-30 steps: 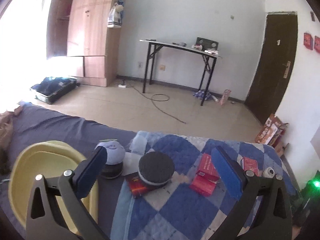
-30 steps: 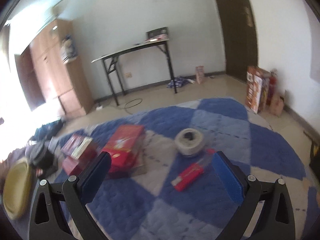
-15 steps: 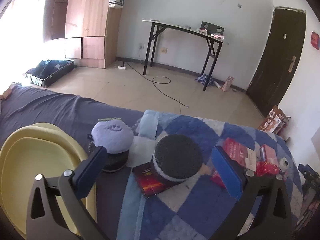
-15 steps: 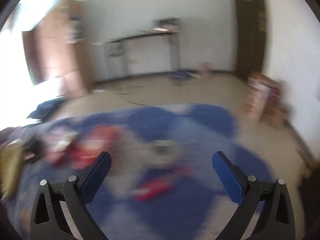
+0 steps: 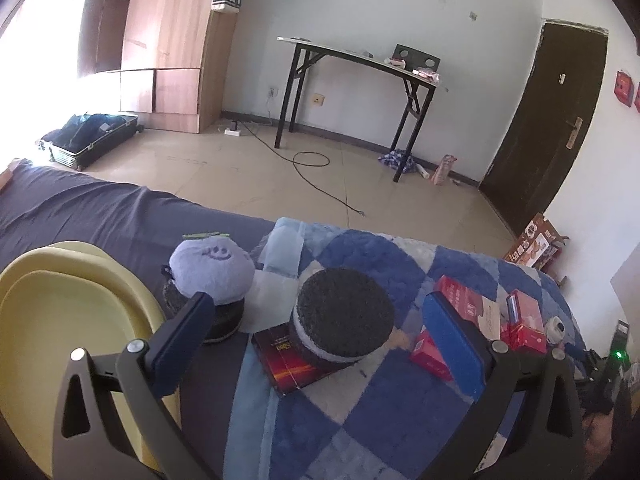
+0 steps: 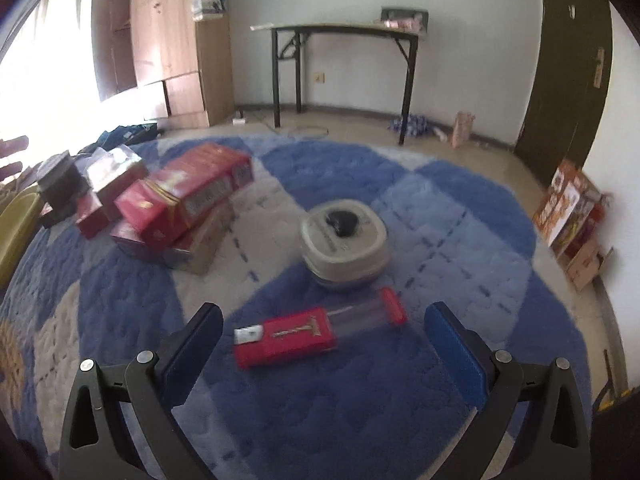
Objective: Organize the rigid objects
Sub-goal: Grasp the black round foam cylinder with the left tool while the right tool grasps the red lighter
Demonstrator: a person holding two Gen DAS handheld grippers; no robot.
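yellow tray [image 5: 60, 292] cut off at left edge, red boxes [image 6: 176, 204] blurred — lettering unreadable

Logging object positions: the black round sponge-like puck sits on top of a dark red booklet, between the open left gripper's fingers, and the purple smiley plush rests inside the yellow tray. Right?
Not quite. In the left wrist view, the purple smiley plush sits on a dark round object beside the yellow tray, not inside it. The black puck does rest on the dark red booklet, framed by the open left gripper.

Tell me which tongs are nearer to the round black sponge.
Left. The left tongs frame the round black sponge closely; the right tongs hover over a red box, with the sponge far off.
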